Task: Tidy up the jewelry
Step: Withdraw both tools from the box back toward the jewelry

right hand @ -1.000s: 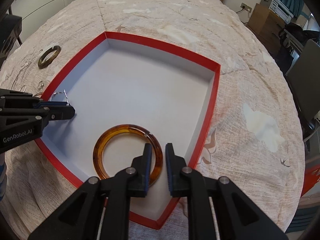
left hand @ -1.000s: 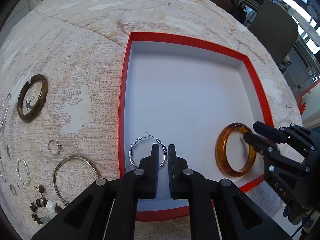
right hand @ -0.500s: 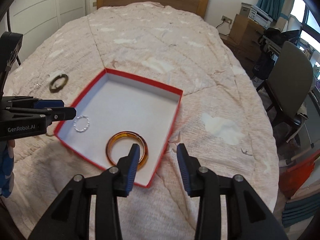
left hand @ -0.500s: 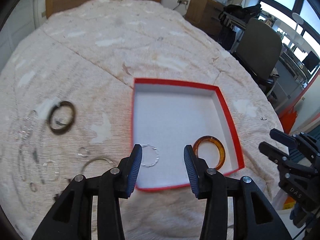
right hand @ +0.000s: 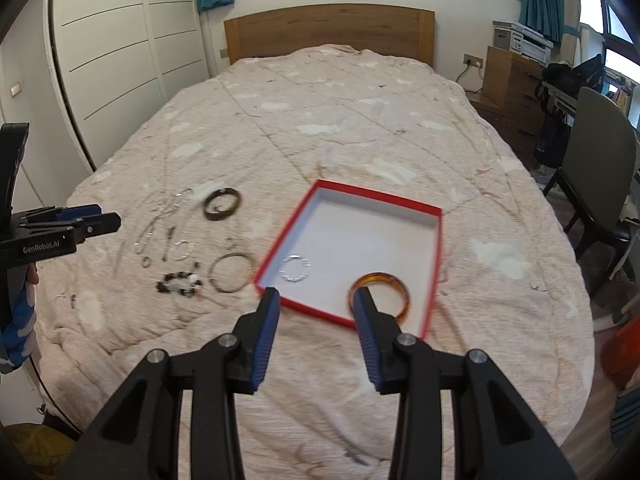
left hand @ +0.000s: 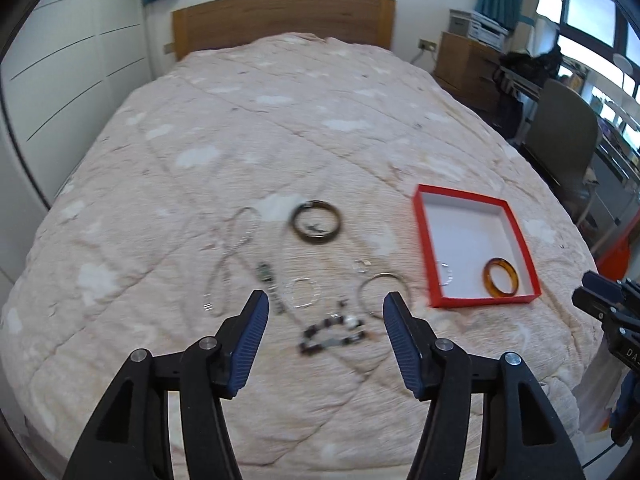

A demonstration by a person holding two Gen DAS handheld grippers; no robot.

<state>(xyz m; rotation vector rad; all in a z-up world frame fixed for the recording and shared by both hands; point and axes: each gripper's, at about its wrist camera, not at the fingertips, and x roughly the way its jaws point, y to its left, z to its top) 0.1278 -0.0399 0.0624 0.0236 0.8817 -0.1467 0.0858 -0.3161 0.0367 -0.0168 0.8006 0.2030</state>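
Observation:
A red box [left hand: 424, 248] [right hand: 286, 232] with a white floor lies on the beige quilt. In it lie an amber bangle [left hand: 485, 280] [right hand: 384, 277] and a twisted silver hoop [right hand: 307, 268]. Left of the box lie a dark brown bangle [left hand: 296, 224] [right hand: 208, 206], a thin silver bangle [left hand: 364, 292] [right hand: 214, 276], a bead bracelet [left hand: 332, 332] [right hand: 180, 282] and chains [left hand: 236, 240]. My left gripper [left hand: 325, 304] [right hand: 92, 220] hangs high above the loose pieces, its jaws opening, nothing between them. My right gripper [right hand: 316, 300] [left hand: 592, 296] is open and holds nothing, above the box's near edge.
A wooden headboard [right hand: 328, 28] closes the bed's far end. White wardrobe doors [right hand: 112, 60] stand left. A grey chair [right hand: 600, 152] and a wooden cabinet [right hand: 508, 76] stand right of the bed. The quilt's near edge drops off just below both grippers.
Both grippers opened, rose and drew back from the box. The silver hoop and amber bangle stayed inside it. The left view swung left over the loose jewellery.

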